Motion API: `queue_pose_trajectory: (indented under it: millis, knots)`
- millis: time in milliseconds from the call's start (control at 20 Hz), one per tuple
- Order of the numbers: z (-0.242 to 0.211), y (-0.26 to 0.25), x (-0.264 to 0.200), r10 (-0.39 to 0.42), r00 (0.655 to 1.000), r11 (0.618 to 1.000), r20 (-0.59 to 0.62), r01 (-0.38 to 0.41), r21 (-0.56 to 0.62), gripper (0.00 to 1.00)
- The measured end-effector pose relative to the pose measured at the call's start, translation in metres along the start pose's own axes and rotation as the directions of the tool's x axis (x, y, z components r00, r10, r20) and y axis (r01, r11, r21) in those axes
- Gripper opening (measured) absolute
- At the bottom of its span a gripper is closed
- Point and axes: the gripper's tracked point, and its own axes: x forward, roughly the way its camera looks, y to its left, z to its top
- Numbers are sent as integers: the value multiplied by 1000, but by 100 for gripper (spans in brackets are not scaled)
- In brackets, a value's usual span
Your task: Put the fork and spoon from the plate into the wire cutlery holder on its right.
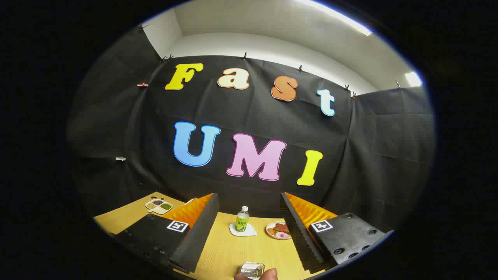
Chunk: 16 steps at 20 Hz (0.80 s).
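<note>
Claw (249, 233): wide apart, holding nothing, raised over counter (225, 252)
Ahead: bottle (242, 219), food plate (278, 230)
Progress: judged unstarted; fork, spoon both left

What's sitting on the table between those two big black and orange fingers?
In the gripper view, a small bottle stands on a white coaster between and beyond the open gripper's fingers, with a plate of food beside it.
</note>
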Motion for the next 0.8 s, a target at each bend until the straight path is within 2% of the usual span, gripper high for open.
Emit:
queue_pose_trajectory:
  millis: [800]
  knots:
    - [-15, 15, 6, 10, 998, 999, -57, -8, 31, 98]
